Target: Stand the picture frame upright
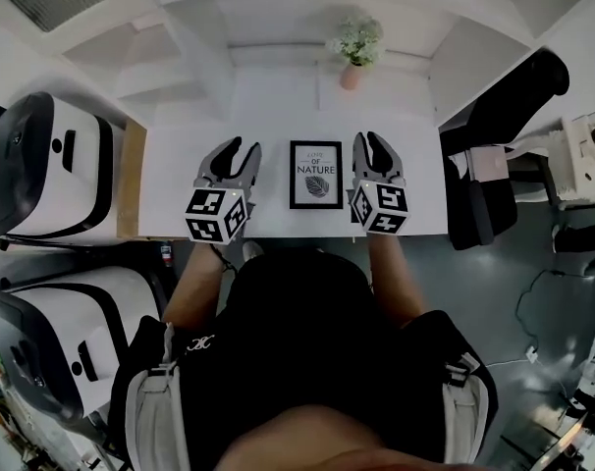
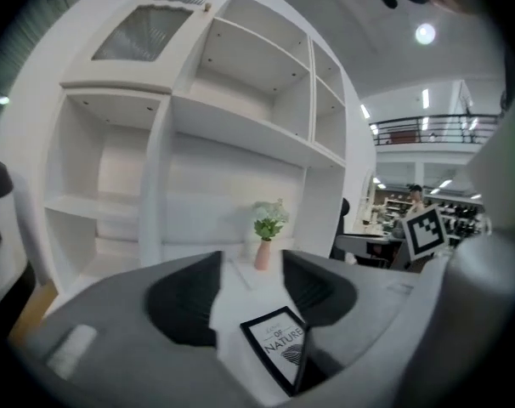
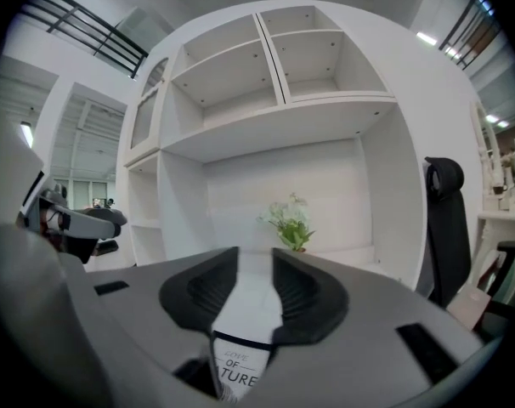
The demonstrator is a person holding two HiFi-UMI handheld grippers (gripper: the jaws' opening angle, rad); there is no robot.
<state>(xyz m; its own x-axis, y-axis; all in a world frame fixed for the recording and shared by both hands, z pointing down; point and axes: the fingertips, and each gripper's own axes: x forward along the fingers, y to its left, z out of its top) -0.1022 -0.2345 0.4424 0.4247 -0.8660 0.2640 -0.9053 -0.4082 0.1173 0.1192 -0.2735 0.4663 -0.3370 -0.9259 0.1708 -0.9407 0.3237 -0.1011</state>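
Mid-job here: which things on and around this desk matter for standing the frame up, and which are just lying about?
For the job: picture frame, left tongs, right tongs.
Just lying about: vase of flowers, office chair, shelf unit.

Picture frame (image 3: 238,368) btm hidden behind right gripper (image 3: 254,262) body; print partly cut.

Bright, even indoor light; fisheye-bent edges with dark corners, blurred near foreground.
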